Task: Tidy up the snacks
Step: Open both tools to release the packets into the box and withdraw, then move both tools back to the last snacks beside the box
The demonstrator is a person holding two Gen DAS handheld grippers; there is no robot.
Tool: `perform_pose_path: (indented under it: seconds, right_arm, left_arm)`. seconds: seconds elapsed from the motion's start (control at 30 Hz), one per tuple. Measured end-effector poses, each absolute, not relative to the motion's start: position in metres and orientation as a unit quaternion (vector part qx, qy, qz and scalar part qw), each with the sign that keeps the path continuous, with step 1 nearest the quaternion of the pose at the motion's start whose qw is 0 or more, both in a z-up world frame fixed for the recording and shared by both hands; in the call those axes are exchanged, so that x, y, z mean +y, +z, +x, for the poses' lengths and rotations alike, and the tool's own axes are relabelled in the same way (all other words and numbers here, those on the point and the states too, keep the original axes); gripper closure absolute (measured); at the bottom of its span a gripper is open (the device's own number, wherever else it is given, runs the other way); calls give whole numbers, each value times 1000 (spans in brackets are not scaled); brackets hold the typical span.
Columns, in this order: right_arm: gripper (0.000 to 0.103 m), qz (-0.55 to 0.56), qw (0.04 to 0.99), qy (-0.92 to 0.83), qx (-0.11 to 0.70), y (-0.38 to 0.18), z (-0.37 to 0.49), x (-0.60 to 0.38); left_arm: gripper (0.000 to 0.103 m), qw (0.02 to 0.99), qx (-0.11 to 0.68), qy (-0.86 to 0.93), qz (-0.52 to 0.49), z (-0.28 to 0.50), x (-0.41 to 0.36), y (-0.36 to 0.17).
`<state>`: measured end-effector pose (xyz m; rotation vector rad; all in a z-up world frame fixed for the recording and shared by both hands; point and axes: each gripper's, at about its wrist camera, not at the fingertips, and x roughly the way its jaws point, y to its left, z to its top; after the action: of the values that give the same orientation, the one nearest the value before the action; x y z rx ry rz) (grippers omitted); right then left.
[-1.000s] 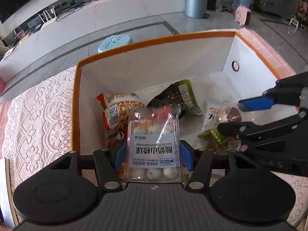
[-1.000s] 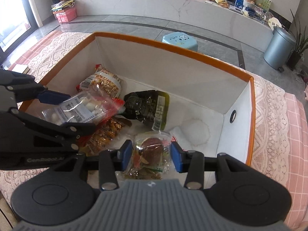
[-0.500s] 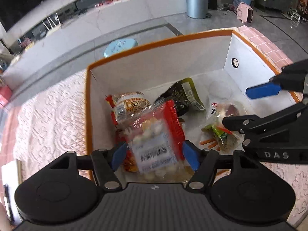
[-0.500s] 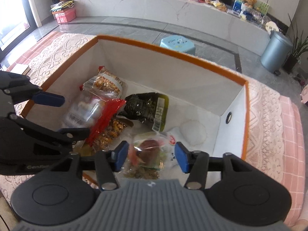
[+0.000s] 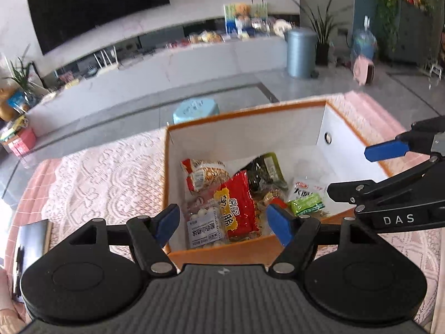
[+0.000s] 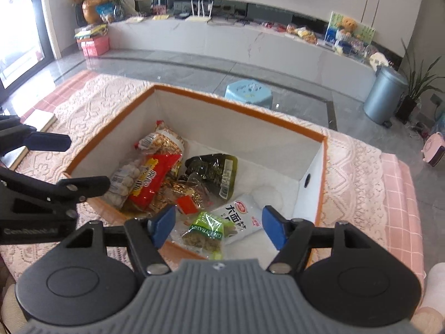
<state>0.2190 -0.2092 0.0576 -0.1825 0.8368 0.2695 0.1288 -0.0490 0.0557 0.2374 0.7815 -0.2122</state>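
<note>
Living room, lace-covered counter carrying an orange-rimmed box of snacks.

Left to right: the left tool hangs above the box's near-left corner, jaws spread and empty, the ball pack and red pack lying loose straight beneath it; the right tool, likewise open and empty, sits above the green pack and white pack. Both appear lifted clear so the packs rest inside together.
</note>
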Motion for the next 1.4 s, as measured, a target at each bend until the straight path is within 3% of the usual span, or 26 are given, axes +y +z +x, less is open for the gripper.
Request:
perform_pose_path:
  seconds: [0.4,0.8,0.87,1.13,1.27,1.4]
  right_arm:
    - [30,-43,935,126,330,76,123,-221]
    - [29,36,955,95,279,38,41,-224]
    - [29,20,960,74,270,26,32,-225]
    - [46,28,950,63,305,-22,16,-235]
    - [50,21,943,66,324,-43,18,-229]
    - [51,20,941,79,328,-53,17,-223]
  left_arm:
    - [18,923,358,-117,72,58,-37,73]
    - [23,924,345,-159,40,7,-16,43]
    - [32,914,364,-175,28,5,-17,36]
    - [38,890,420,-178,-7,15,-28,8]
    - [41,886,435,-146,-70,21,-29,-3]
    - [47,884,442,-136,-62,18,-38,-18]
